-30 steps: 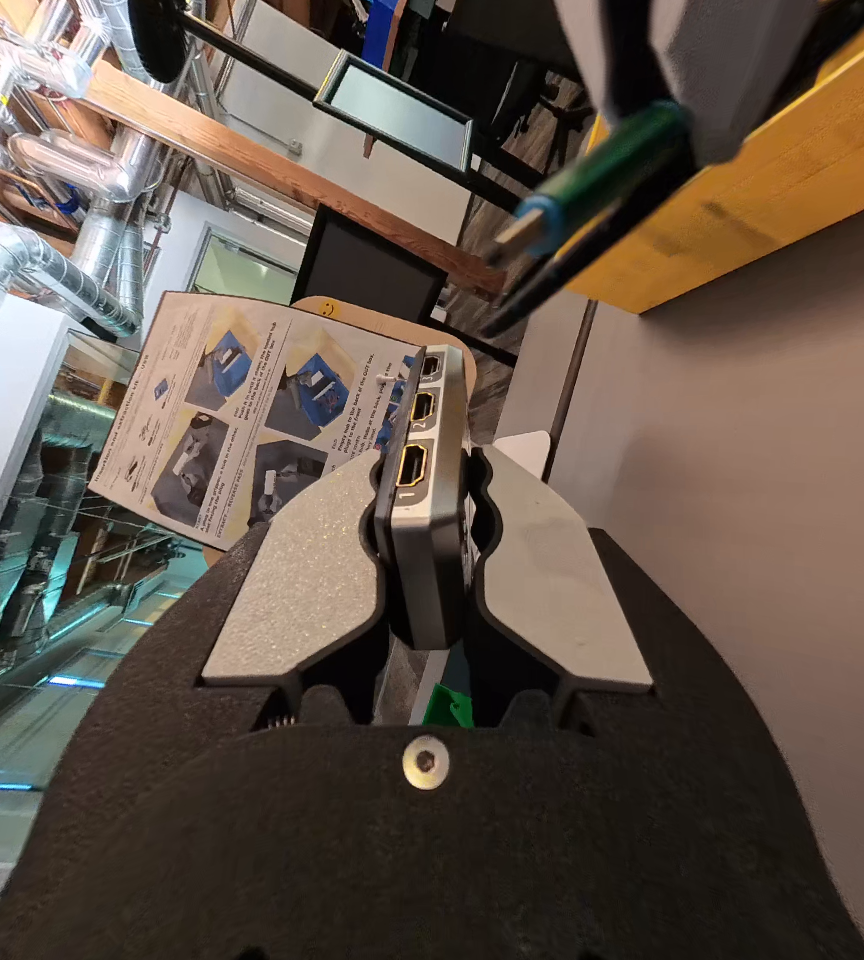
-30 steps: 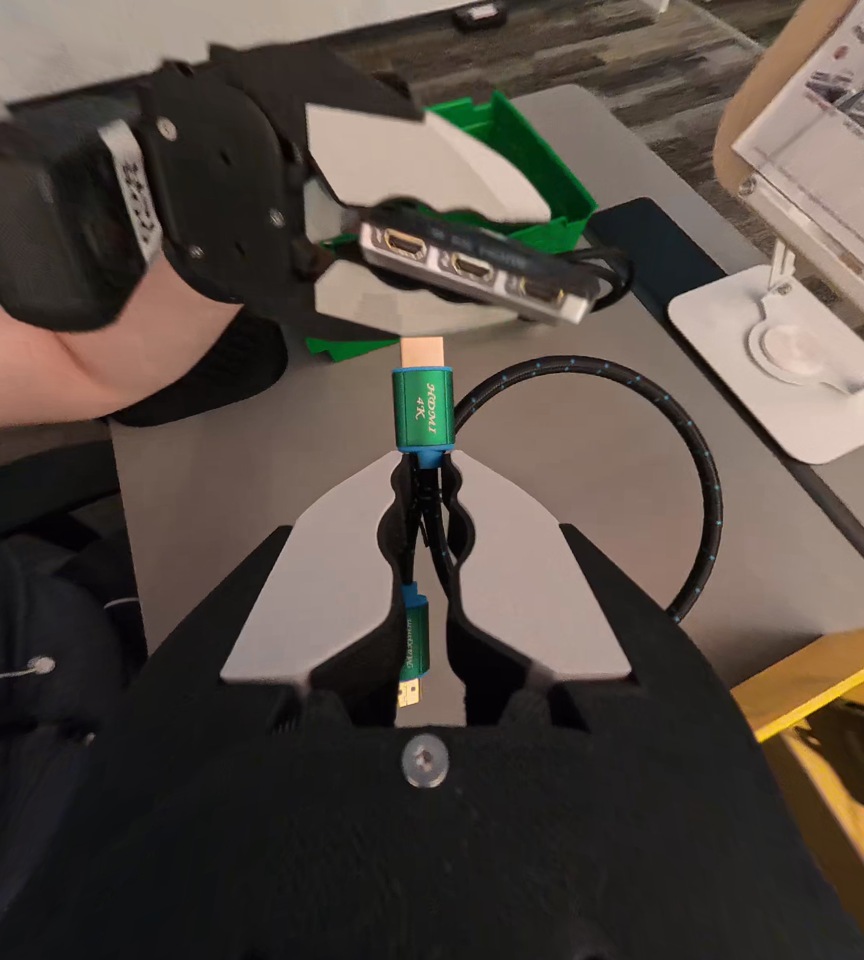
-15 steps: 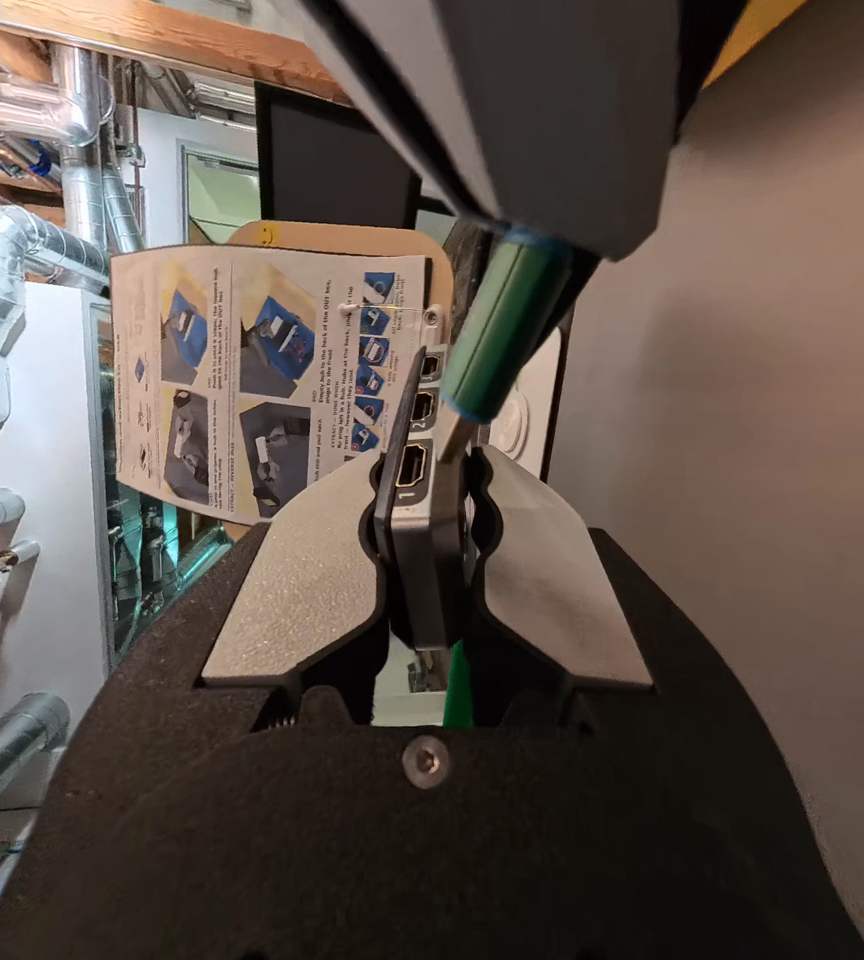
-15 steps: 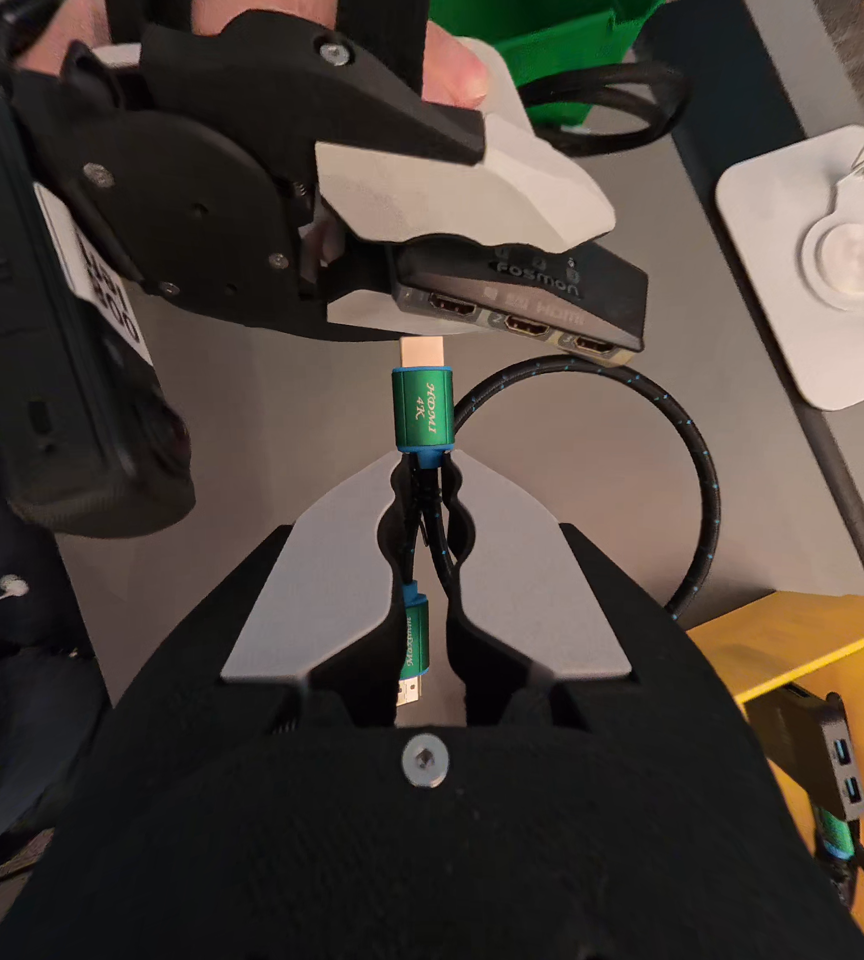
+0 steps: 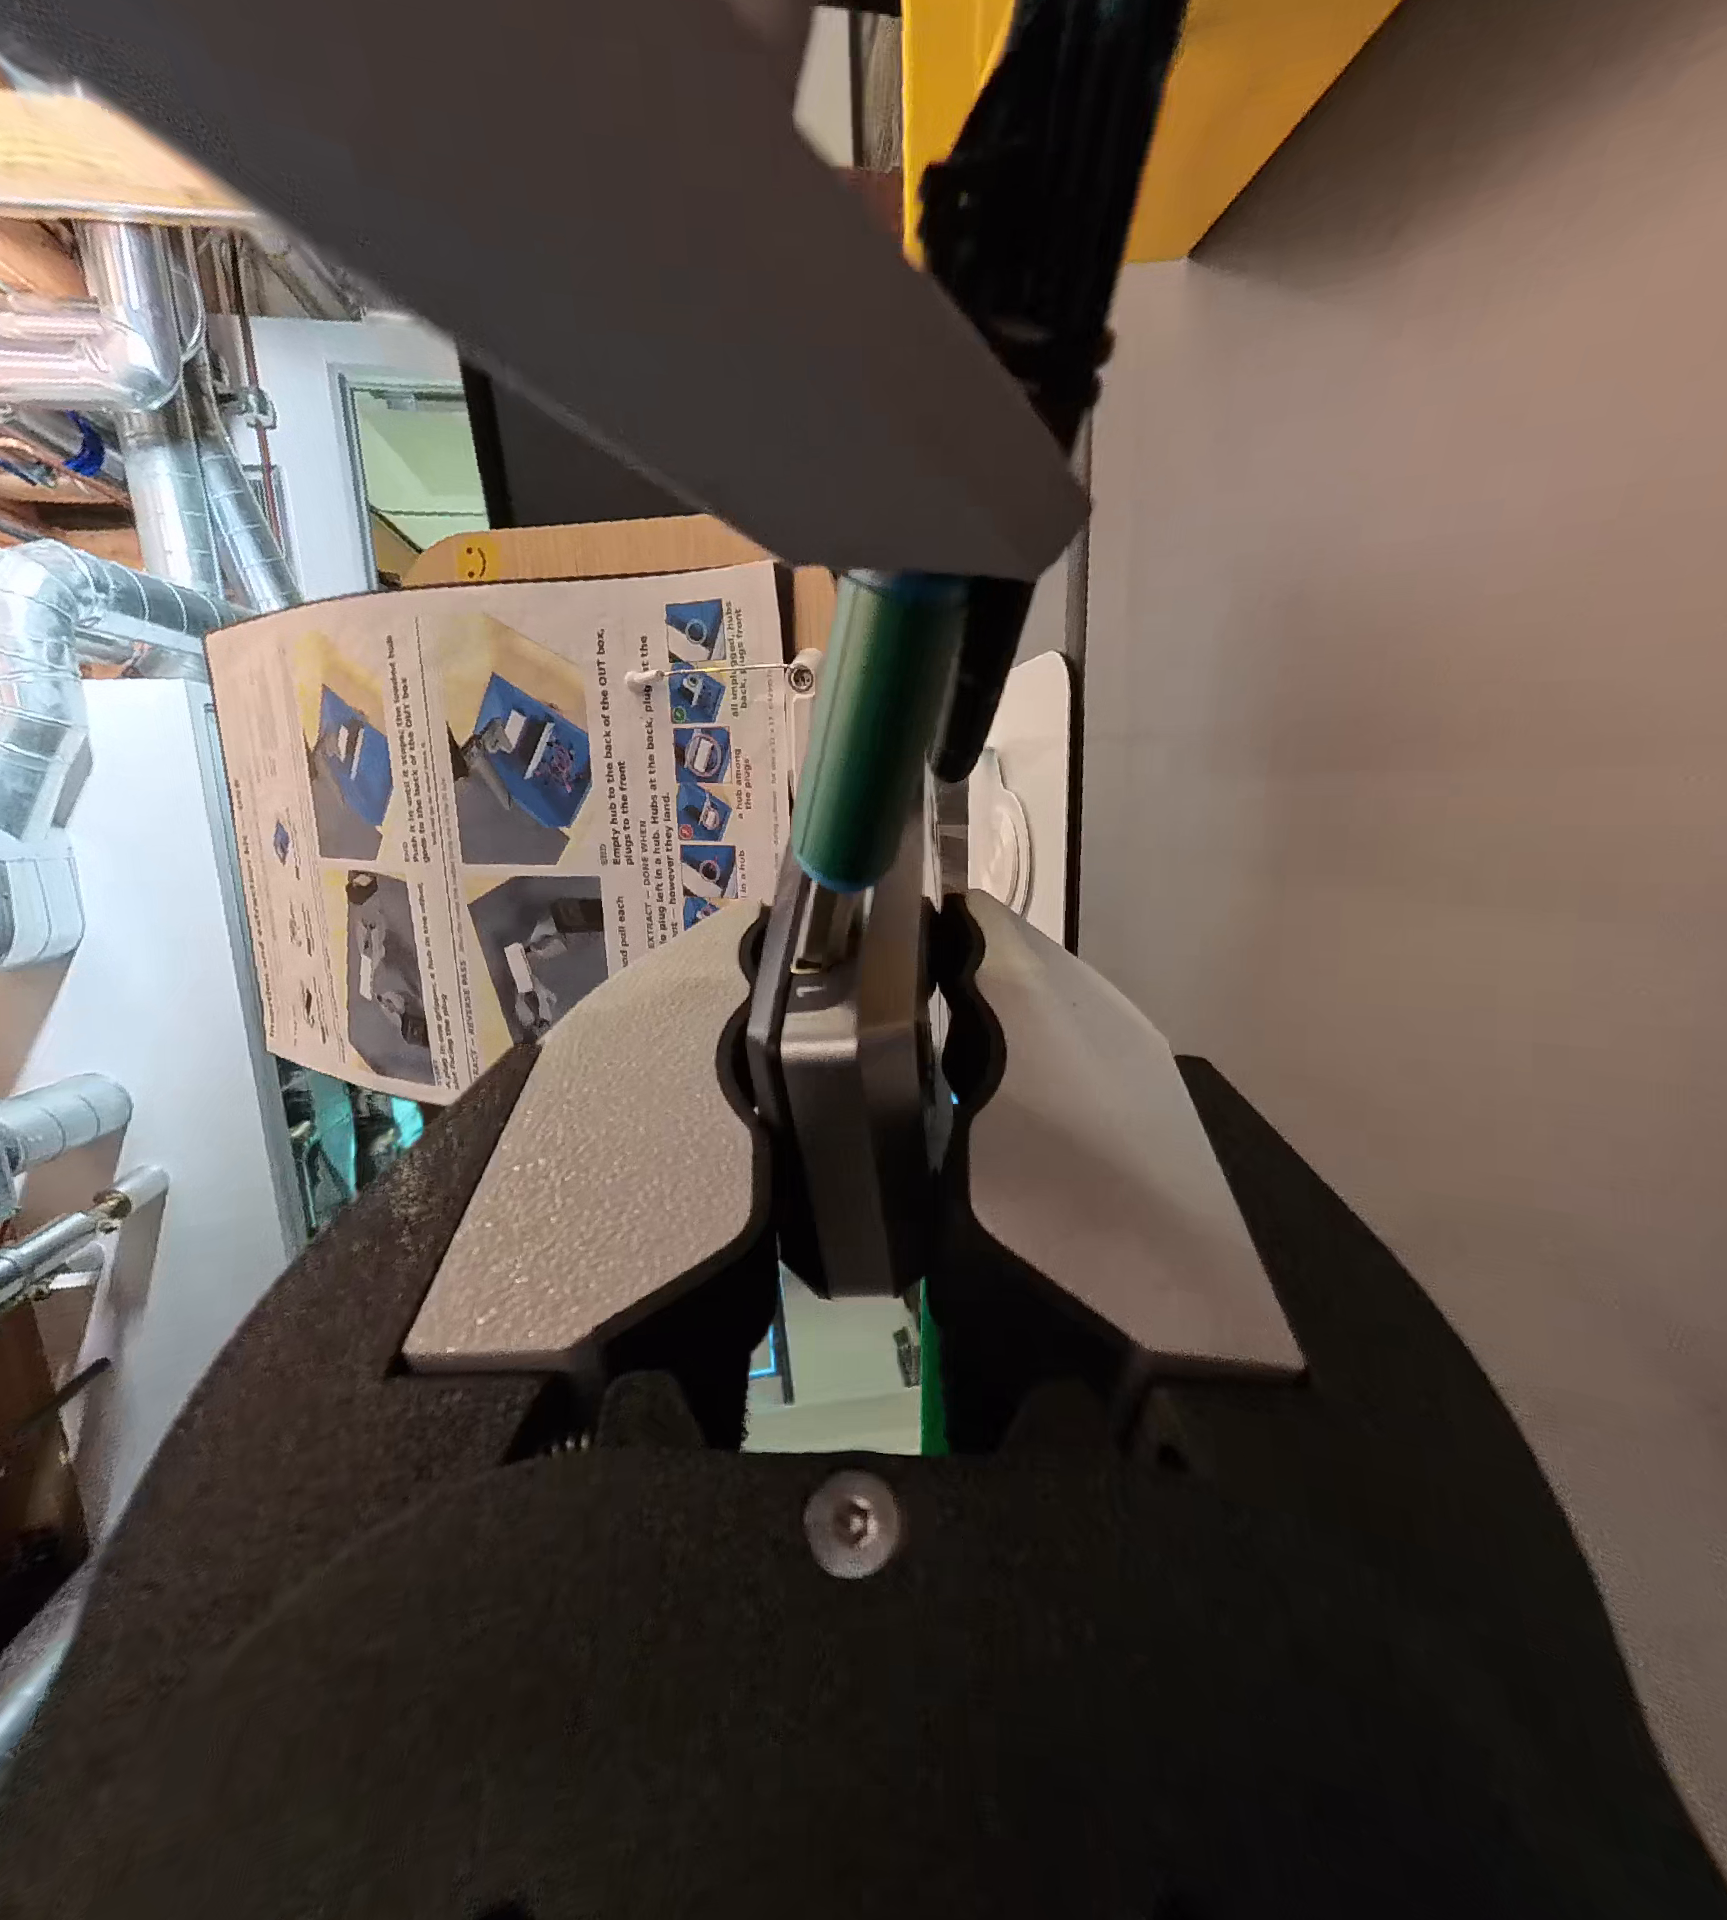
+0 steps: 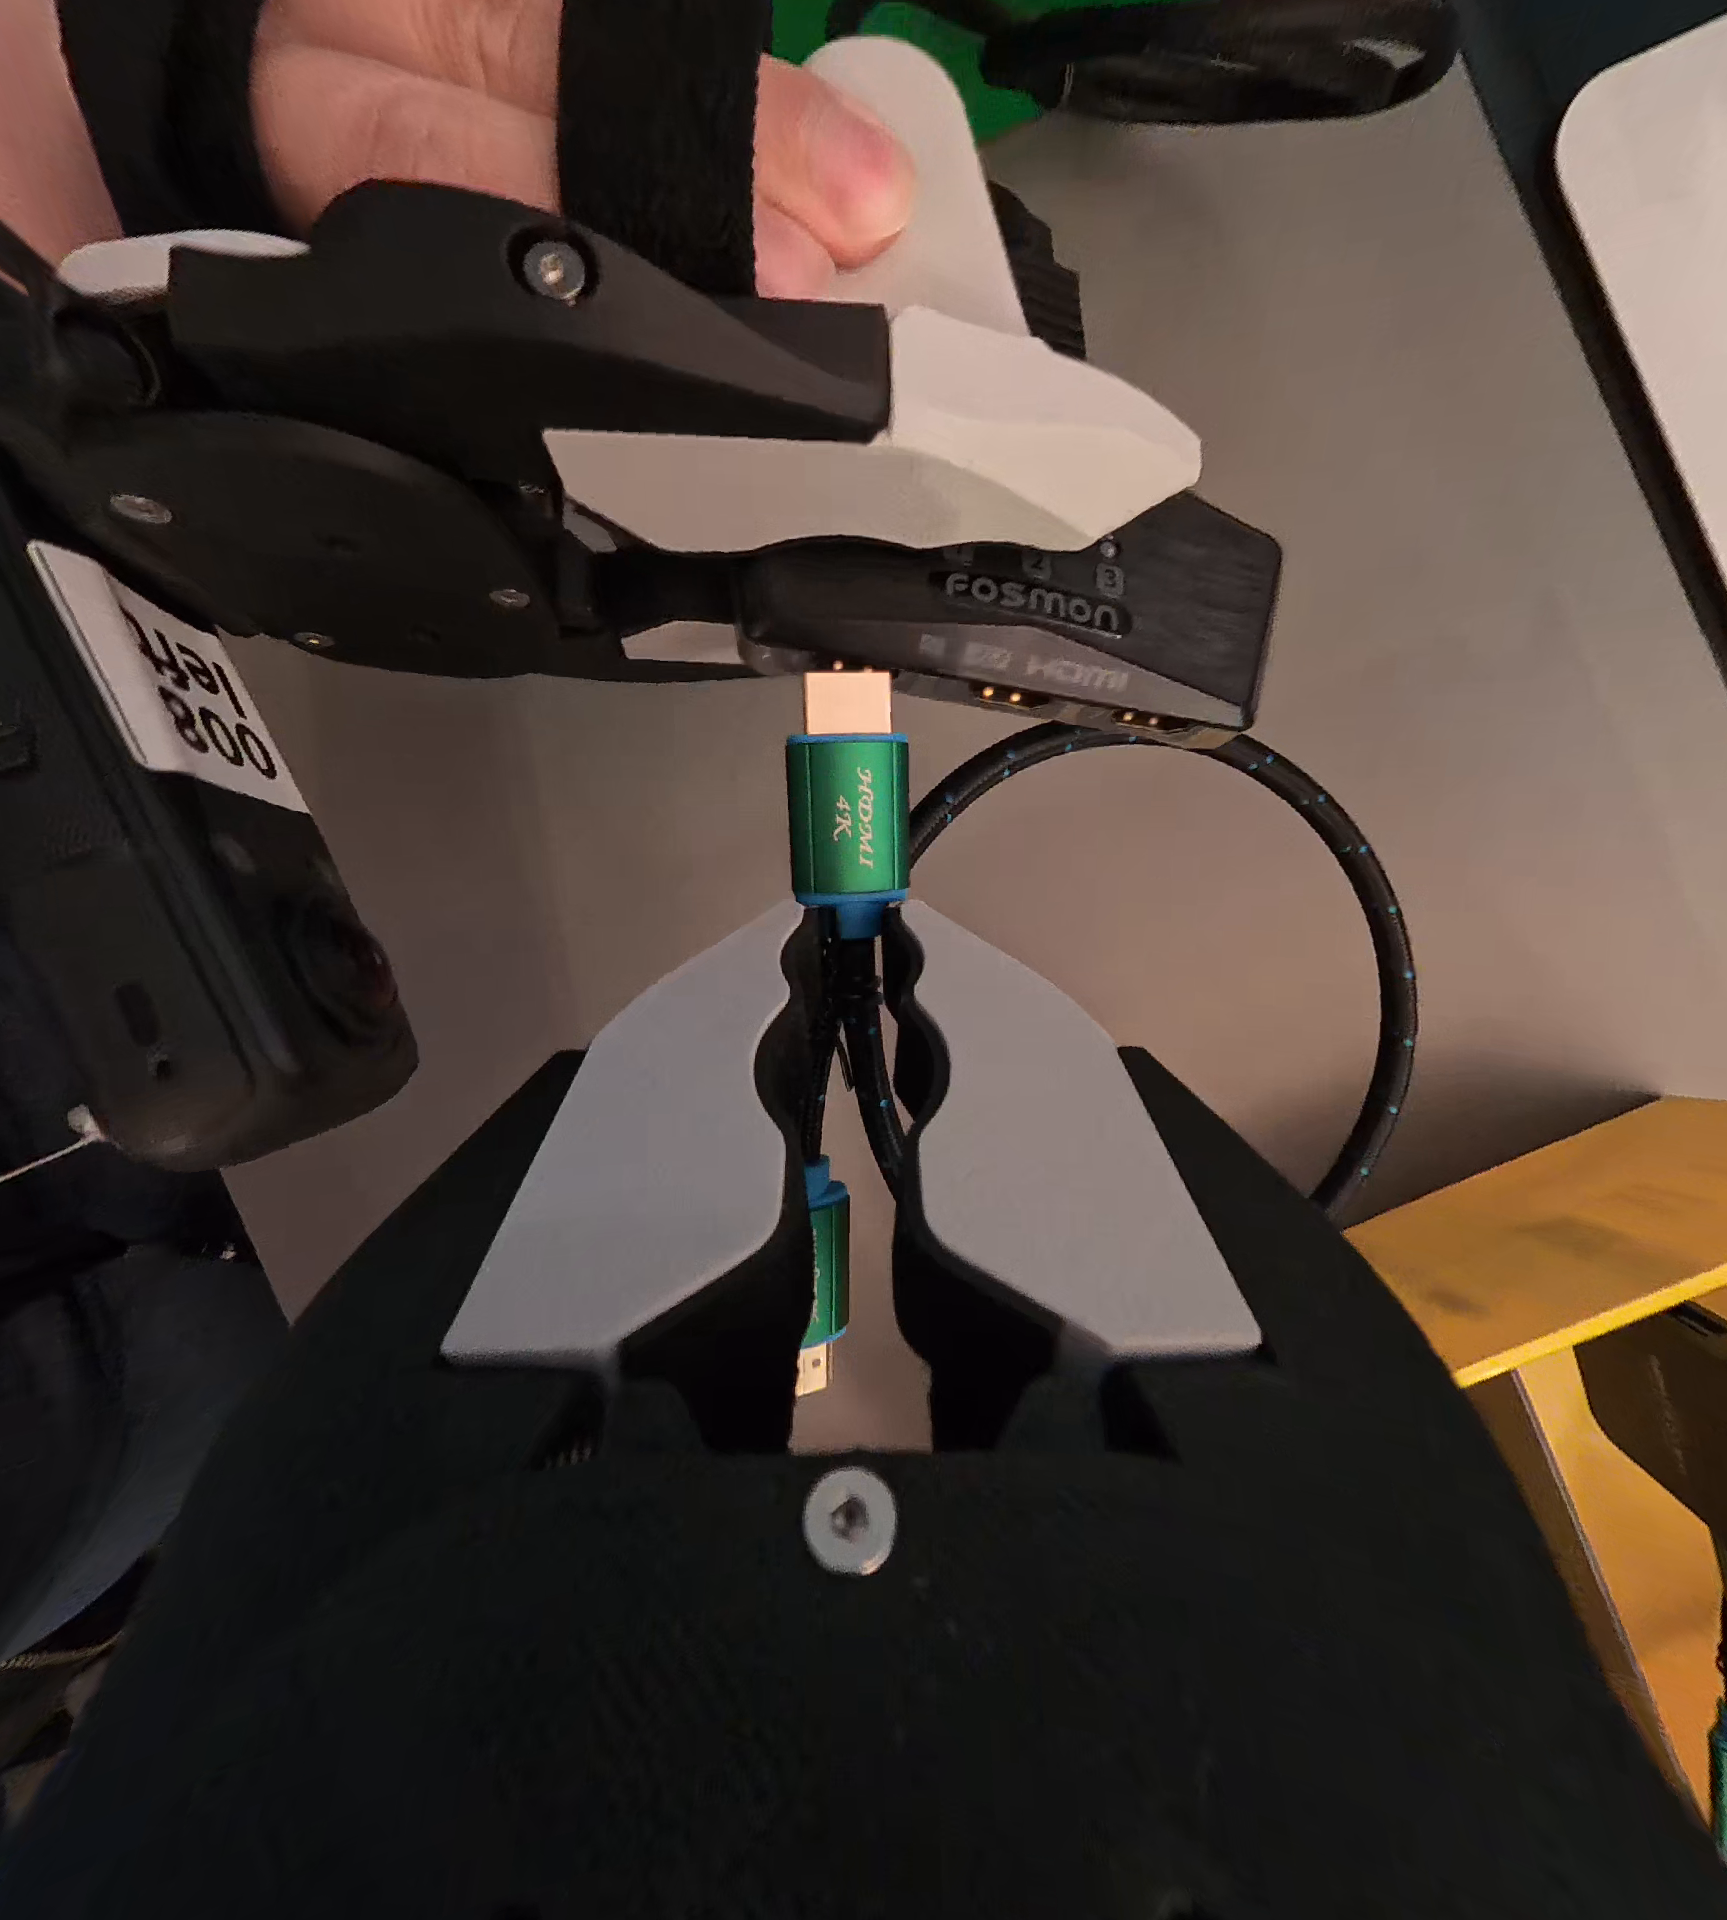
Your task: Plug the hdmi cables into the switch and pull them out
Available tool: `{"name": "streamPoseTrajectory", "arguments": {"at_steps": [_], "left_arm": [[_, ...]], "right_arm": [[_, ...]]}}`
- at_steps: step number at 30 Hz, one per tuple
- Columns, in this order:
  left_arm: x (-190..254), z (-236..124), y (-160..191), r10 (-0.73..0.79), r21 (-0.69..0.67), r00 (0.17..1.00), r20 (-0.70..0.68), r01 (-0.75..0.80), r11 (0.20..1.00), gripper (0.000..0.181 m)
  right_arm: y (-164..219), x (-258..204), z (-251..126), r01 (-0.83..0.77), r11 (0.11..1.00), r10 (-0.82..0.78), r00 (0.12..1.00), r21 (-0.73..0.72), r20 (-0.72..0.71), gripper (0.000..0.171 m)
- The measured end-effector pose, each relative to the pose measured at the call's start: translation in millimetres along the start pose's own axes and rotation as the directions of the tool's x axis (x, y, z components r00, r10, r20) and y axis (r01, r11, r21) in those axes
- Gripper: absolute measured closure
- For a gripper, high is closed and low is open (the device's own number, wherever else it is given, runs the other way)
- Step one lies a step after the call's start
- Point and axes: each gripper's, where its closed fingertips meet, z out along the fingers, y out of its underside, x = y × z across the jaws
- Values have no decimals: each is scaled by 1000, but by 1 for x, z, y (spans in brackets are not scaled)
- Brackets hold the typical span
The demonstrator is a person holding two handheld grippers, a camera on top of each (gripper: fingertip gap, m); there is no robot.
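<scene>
Insertion step: left gripper (image 5: 854, 997) clenched on switch (image 6: 1098, 613); right gripper (image 6: 854, 935) pinching braided cable behind green plug (image 6: 846, 816); tip at end port; next: push straight in, no tilt.

A grey worktop (image 6: 1254, 395) is seen under everything in the right wrist view. A yellow bin (image 6: 1607, 1226) is placed at its lower right edge, and a dark hub (image 6: 1711, 1423) with blue ports, with green-sleeved plugs hanging below it, is held inside. A white stand base (image 6: 1690, 343) is set at the upper right, and part of a green bin (image 6: 900, 21) is shown at the top. In the left wrist view, an illustrated instruction sheet (image 5: 485, 831) is clipped to a wooden board (image 5: 568, 551), and silver ducts (image 5: 17, 748) are seen to the left.
</scene>
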Motion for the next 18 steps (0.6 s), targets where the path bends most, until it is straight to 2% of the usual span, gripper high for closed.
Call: {"name": "streamPoseTrajectory", "arguments": {"at_steps": [9,18], "left_arm": [[16,3,-7,107,-13,994,-19,-108,994,151],[28,3,-12,200,-22,979,-36,-201,979,150]], "right_arm": [[17,-2,11,-64,993,71,995,-101,68,159],[30,-5,17,-66,980,80,995,-189,64,160]]}}
